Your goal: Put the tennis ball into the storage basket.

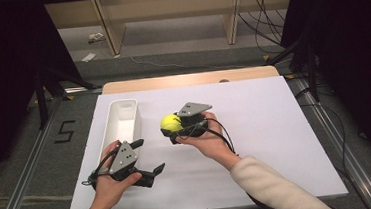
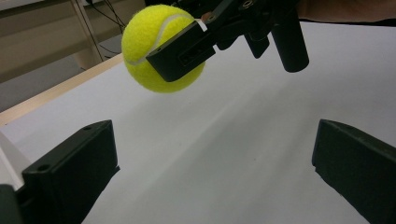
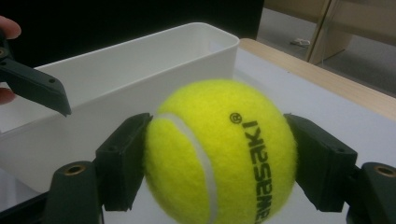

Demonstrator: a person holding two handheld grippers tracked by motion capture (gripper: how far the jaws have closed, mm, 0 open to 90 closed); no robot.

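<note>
on white table sheet (image 1: 255,129) — white bin (image 1: 121,120) at left, wooden shelving (image 1: 166,15) behind

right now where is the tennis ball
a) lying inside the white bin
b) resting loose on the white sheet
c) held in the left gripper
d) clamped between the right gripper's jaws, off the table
d: the tennis ball sits squeezed between both jaws of the right gripper, lifted above the table beside the white bin, while the left gripper stands open with nothing in it.

The tennis ball (image 1: 170,123) hangs just right of the bin (image 1: 122,120), seemingly above the table (image 1: 270,128).
</note>
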